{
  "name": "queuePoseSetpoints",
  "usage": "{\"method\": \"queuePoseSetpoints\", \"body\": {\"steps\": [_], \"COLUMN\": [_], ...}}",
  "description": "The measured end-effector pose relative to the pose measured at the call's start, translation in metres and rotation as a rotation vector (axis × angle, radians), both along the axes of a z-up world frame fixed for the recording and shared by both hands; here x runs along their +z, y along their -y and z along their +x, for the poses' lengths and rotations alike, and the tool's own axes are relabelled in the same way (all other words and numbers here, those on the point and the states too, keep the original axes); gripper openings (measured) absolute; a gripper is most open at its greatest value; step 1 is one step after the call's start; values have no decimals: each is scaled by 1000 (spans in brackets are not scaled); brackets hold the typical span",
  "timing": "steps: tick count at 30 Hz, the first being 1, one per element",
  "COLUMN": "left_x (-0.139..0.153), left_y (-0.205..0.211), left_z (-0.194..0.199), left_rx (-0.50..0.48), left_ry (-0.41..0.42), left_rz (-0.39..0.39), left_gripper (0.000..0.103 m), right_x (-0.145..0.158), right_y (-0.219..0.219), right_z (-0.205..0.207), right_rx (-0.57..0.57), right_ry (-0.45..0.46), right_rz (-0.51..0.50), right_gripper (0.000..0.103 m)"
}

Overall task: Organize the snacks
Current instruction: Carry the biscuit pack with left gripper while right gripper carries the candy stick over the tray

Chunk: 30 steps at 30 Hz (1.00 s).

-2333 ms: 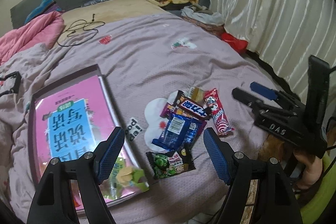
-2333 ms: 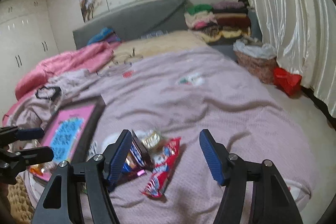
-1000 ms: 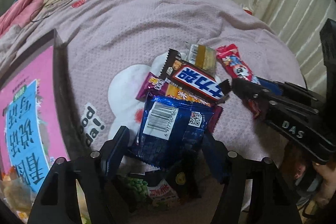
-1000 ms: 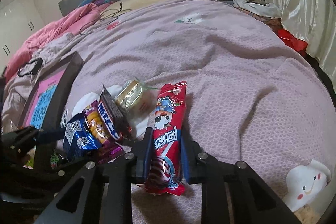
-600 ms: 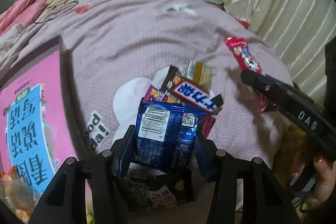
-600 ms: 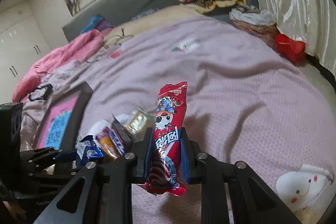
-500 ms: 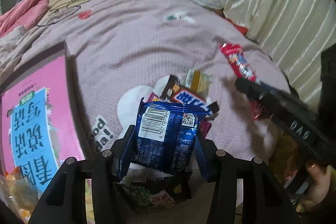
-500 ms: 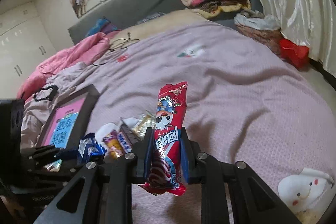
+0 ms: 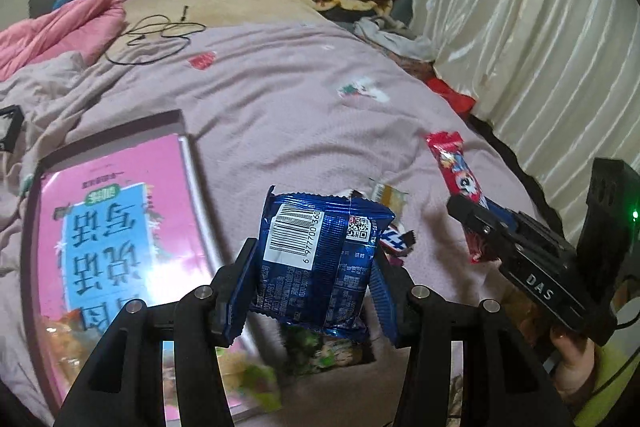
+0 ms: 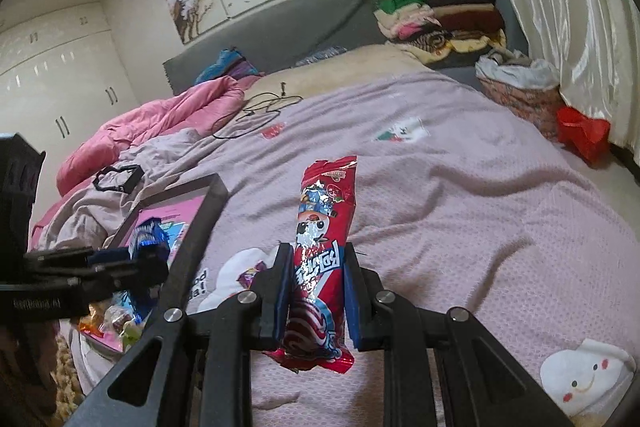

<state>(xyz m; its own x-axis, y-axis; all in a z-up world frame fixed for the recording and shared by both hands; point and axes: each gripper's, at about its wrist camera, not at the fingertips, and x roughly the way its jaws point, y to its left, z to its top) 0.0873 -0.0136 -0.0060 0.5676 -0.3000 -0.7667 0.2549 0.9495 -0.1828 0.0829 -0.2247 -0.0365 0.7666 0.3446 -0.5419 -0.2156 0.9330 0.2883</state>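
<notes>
A wide bed (image 10: pixel 460 211) fills the room, spread with a mauve blanket (image 9: pixel 280 115). A grey headboard (image 10: pixel 288 27) stands at its far end, with a pink quilt (image 10: pixel 160 123) bunched on the left side and a pile of folded clothes (image 10: pixel 444 15) in the far right corner. Pale curtains (image 9: pixel 520 27) hang along the right wall.

On the near left part of the blanket lies a shallow dark-framed box (image 9: pixel 188 155) with a pink and blue printed sheet inside and some loose snacks blurred in its near corner.

The left gripper (image 9: pixel 312 291) is clamped on a blue foil snack bag (image 9: pixel 320 255), barcode side up, held clear above the bedding just to the right of the box. Its jaws have just been closing, with the bag between them, and the pads press its two sides.

The right gripper (image 10: pixel 314 295) is pinched tight on a long red candy packet (image 10: pixel 320 255), which stands upright between the pads and is lifted off the blanket. A hand (image 9: pixel 572 359) grips its handle.

Under and beyond the blue bag a few small snacks remain on the blanket: a green packet (image 9: pixel 320 351), a blue-lettered chocolate bar (image 9: pixel 398 239) and a small gold-wrapped piece (image 9: pixel 388 197).

A black cable (image 9: pixel 156 39) lies coiled far up the bed.
</notes>
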Motion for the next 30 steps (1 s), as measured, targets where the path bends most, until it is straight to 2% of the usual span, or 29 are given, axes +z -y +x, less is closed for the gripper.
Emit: {"method": "queuePoseSetpoints", "body": {"steps": [9, 25, 30], "left_x": [15, 34, 36], "left_y": [-50, -148, -162], "left_z": [-13, -36, -42], "left_rx": [89, 277, 300], "left_ry": [15, 43, 50], "left_rz": [1, -36, -45], "left_gripper": [53, 54, 53], "right_x": [16, 31, 34], "right_y": [-28, -97, -122], "right_z": [-15, -38, -44], "right_rx": [86, 253, 309], "right_ry": [70, 93, 96], "right_rz": [-22, -32, -42], "right_gripper": [24, 24, 24]}}
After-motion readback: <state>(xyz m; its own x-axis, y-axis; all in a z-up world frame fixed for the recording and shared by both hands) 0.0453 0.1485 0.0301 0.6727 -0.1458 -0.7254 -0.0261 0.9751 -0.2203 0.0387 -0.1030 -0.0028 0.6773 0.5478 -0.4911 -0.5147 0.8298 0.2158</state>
